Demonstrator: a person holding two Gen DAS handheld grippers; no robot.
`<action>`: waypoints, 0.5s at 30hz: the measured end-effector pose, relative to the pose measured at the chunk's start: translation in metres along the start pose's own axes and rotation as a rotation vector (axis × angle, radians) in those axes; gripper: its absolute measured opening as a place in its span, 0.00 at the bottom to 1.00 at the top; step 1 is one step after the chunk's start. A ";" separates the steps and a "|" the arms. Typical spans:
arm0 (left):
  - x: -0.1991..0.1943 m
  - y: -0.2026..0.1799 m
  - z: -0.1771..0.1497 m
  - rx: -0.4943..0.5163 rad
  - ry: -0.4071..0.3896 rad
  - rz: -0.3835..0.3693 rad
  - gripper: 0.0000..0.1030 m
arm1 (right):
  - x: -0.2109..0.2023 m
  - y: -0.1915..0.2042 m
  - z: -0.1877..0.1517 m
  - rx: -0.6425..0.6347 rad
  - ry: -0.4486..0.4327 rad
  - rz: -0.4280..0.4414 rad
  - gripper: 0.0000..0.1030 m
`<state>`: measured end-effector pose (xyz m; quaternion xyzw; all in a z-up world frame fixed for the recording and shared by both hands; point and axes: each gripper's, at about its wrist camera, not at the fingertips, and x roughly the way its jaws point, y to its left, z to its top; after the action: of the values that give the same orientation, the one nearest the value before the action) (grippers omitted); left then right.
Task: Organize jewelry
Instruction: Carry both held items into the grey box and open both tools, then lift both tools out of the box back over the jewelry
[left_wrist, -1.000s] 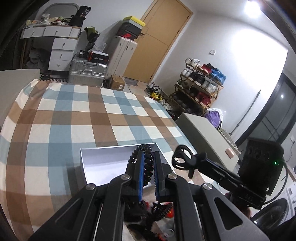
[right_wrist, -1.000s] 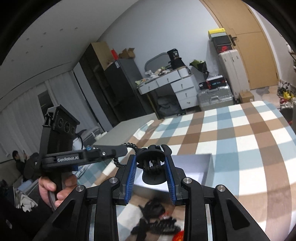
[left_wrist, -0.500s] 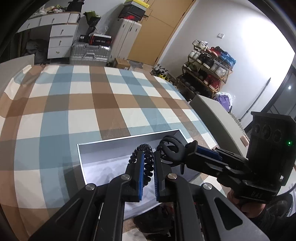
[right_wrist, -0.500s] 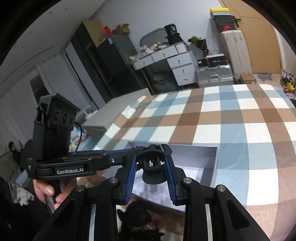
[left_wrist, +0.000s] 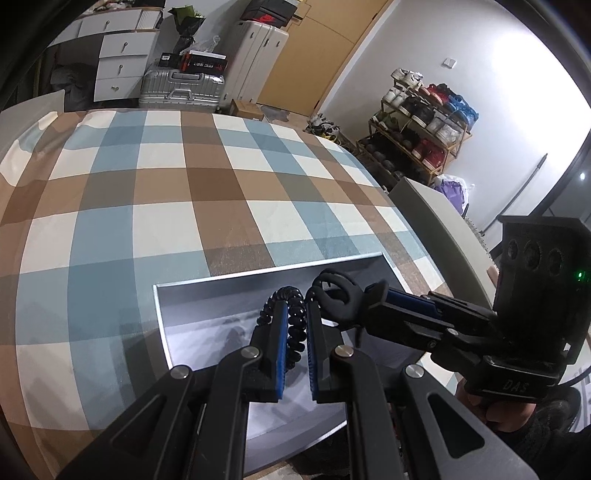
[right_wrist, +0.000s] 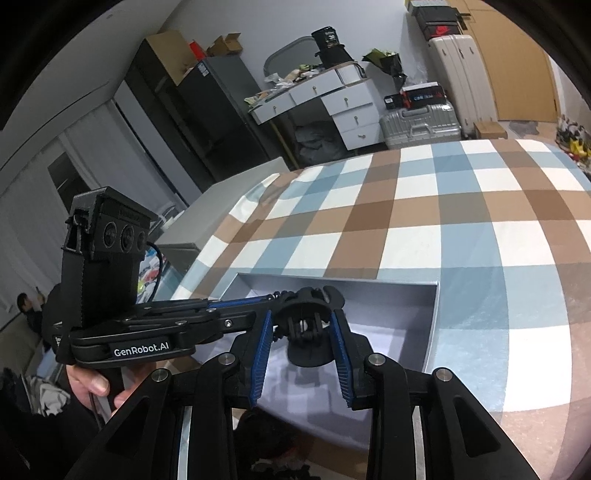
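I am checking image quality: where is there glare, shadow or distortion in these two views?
Left wrist view: bright glare on the white wall; the checked tablecloth bulges from fisheye distortion. Right wrist view: gripper shadows fall on the floor of the grey box; black vignette fills the corners.

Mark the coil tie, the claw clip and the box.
coil tie (left_wrist: 295, 317), left wrist view, on the coils between the fingers.
claw clip (right_wrist: 308, 334), right wrist view, on its hinge.
box (left_wrist: 258, 275), left wrist view, on the far rim.
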<state>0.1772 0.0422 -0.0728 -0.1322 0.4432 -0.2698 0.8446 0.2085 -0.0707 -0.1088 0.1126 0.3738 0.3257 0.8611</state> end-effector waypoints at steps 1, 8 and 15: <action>0.000 0.001 0.001 -0.004 0.000 -0.004 0.05 | 0.000 0.000 0.001 0.003 -0.001 0.000 0.31; -0.017 0.006 0.003 -0.035 -0.057 0.000 0.55 | -0.014 0.005 0.002 0.006 -0.049 -0.001 0.55; -0.039 -0.002 0.000 -0.035 -0.106 0.047 0.58 | -0.046 0.012 0.000 0.003 -0.131 -0.025 0.68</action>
<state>0.1582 0.0633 -0.0455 -0.1504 0.4052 -0.2347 0.8707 0.1794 -0.0918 -0.0771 0.1301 0.3185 0.3061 0.8876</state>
